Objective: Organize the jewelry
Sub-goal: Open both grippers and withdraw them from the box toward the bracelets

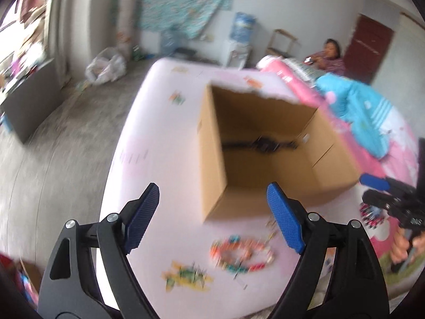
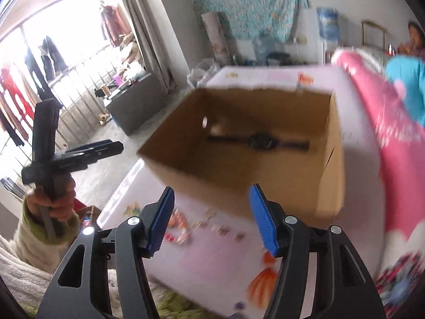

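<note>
An open cardboard box (image 1: 209, 154) stands on a pale pink bed sheet (image 1: 159, 122); it also shows in the right wrist view (image 2: 329, 164). A black watch (image 1: 261, 143) lies on the box floor, also seen in the right wrist view (image 2: 261, 140). A colourful beaded bracelet (image 1: 241, 255) and small bead pieces (image 1: 188, 276) lie on the sheet in front of the box. My left gripper (image 1: 213, 214) is open and empty, above the sheet at the box's near corner. My right gripper (image 2: 212, 219) is open and empty, just before the box; loose beads (image 2: 180, 226) lie beneath it. Both views are blurred.
A pink quilt (image 2: 385, 122) and a blue garment (image 1: 366, 111) lie to the right of the box. A person (image 1: 329, 55) sits at the far right. The bed edge drops to a grey floor (image 1: 66, 138) on the left. A grey cabinet (image 2: 132, 106) stands by the window.
</note>
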The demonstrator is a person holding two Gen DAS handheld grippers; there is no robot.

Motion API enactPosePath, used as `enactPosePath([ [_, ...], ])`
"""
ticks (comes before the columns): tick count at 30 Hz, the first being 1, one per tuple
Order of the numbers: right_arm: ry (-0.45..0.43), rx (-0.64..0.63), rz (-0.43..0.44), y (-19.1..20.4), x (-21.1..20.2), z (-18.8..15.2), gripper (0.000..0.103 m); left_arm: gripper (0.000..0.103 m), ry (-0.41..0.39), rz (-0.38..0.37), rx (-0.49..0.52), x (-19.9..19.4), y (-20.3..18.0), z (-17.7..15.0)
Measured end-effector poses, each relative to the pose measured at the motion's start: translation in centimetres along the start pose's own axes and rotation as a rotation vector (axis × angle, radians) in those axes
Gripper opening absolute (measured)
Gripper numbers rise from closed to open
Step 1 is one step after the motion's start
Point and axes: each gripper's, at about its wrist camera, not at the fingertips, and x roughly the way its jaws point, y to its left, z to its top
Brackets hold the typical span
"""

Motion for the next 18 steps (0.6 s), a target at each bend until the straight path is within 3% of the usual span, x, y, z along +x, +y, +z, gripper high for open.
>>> enactPosePath([
  [4, 0.117, 0.094, 0.044, 1.0, 4.2, -4.1, 0.057, 0.079, 0.047, -0.037, -0.072, 1.2, 0.8, -5.6],
  [8, 0.19, 0.175, 0.041, 2.2, 7.3, -6.2, 0.043, 0.061, 0.077, -0.081, -0.101, 2.9, 1.1, -8.7],
  [12, 0.232, 0.212, 0.035, 2.8, 9.9, -6.3, 0.033, 0.037, 0.113, -0.091, -0.099, 4.5, 1.6, -10.0],
  [18, 0.242, 0.156, -0.067, 4.2, 11.1, -5.5, 0.024, 0.025, 0.098, -0.091, -0.021, 4.8, 0.9, -9.5],
])
